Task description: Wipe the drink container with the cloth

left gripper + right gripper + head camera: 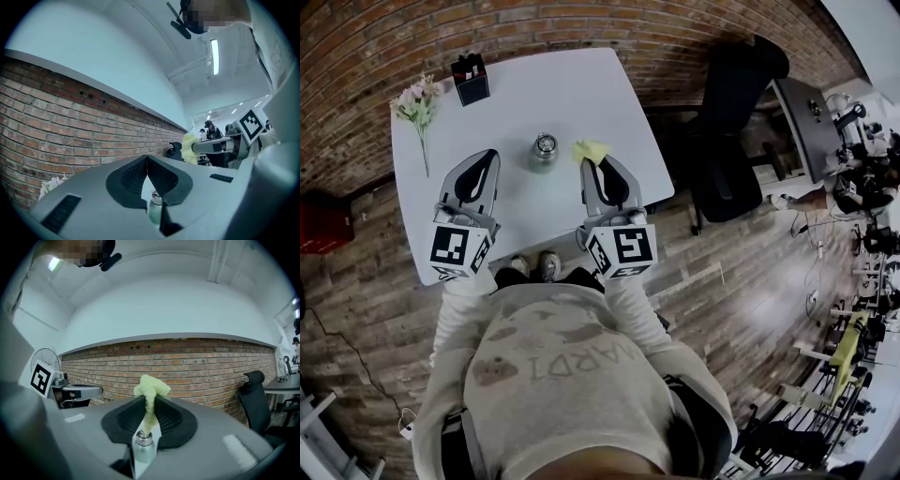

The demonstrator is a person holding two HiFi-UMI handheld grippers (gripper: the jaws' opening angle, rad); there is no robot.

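A small steel drink container (544,150) with a round cap stands upright on the white table (534,94), between my two grippers. It also shows low between the jaws in the left gripper view (155,206) and in the right gripper view (144,446). My right gripper (594,161) is shut on a pale yellow cloth (590,150), which sticks up from its tips (151,390), just right of the container and apart from it. My left gripper (490,155) is shut with nothing in it (147,159), left of the container.
A black box (471,79) stands at the table's far left, with a sprig of pink flowers (417,105) lying beside it. A brick wall (487,28) runs behind the table. A black office chair (731,122) stands off the right edge. The person's shoes (534,266) are below the near edge.
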